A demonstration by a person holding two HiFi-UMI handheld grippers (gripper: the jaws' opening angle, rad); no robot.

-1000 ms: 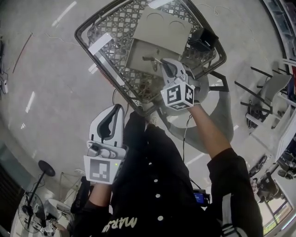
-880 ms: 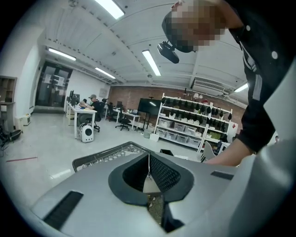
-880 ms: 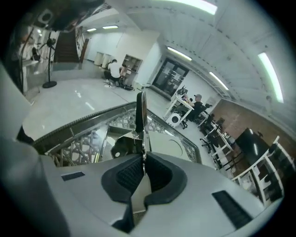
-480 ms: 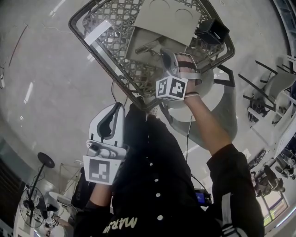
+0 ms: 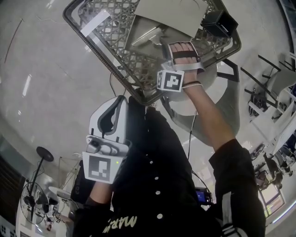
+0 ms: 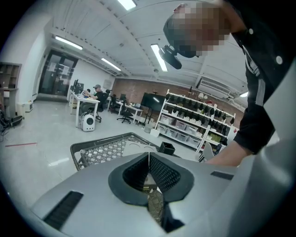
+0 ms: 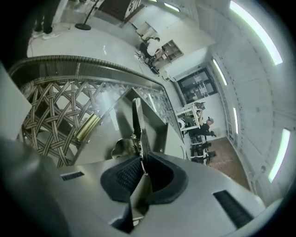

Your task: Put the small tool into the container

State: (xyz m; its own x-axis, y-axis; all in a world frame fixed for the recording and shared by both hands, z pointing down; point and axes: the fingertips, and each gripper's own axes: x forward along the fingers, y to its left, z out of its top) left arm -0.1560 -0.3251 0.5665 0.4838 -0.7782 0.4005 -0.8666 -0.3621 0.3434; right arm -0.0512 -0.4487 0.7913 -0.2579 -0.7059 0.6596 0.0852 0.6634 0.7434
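Glossy pale floor (image 5: pixel 46 69) beneath the lattice basket (image 5: pixel 118 46) — far shelves (image 6: pixel 199 125), perhaps holding bins

My left gripper (image 5: pixel 118 102) has a smooth, matt pale-grey plastic shell, and its pads (image 6: pixel 162 173) are black, ribbed rubber. The basket (image 5: pixel 118 28) is a woven lattice with a faint sheen under a smooth dark rim; the sheet (image 5: pixel 171 14) lying in it is flat, matt grey. The small tool (image 7: pixel 137 118) is bare, shiny metal, and 1 brass-coloured rod (image 7: pixel 87 127) by the lattice wall gleams. The floor (image 5: pixel 41 69) is polished and glossy. My top (image 5: pixel 152 185) is matt black cloth.
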